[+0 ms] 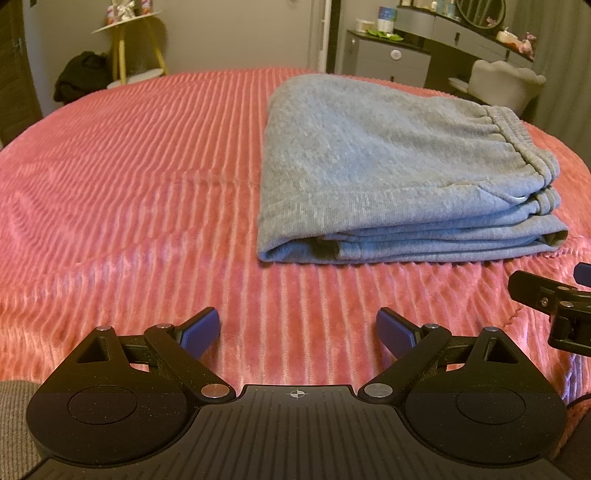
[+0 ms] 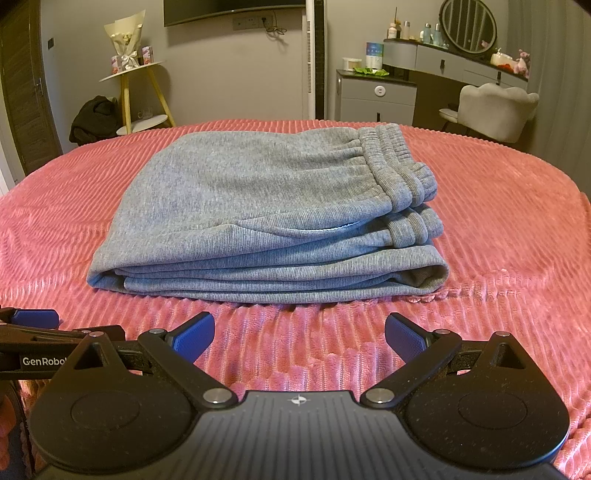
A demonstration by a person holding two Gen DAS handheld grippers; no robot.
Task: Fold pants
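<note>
Sweatpants, grey, lie folded in layered stack on pink ribbed bedspread, elastic waistband on top at right. Left gripper spread wide, empty, low over bedspread, pants ahead to its right. Right gripper likewise released, empty, squarely facing stack, not touching. Right view alone shows bouquet on yellow-legged side table, round mirror; left view crops both.

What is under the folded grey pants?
The folded grey sweatpants lie on a pink ribbed bedspread, which shows all around them. The patch directly beneath them is covered.
</note>
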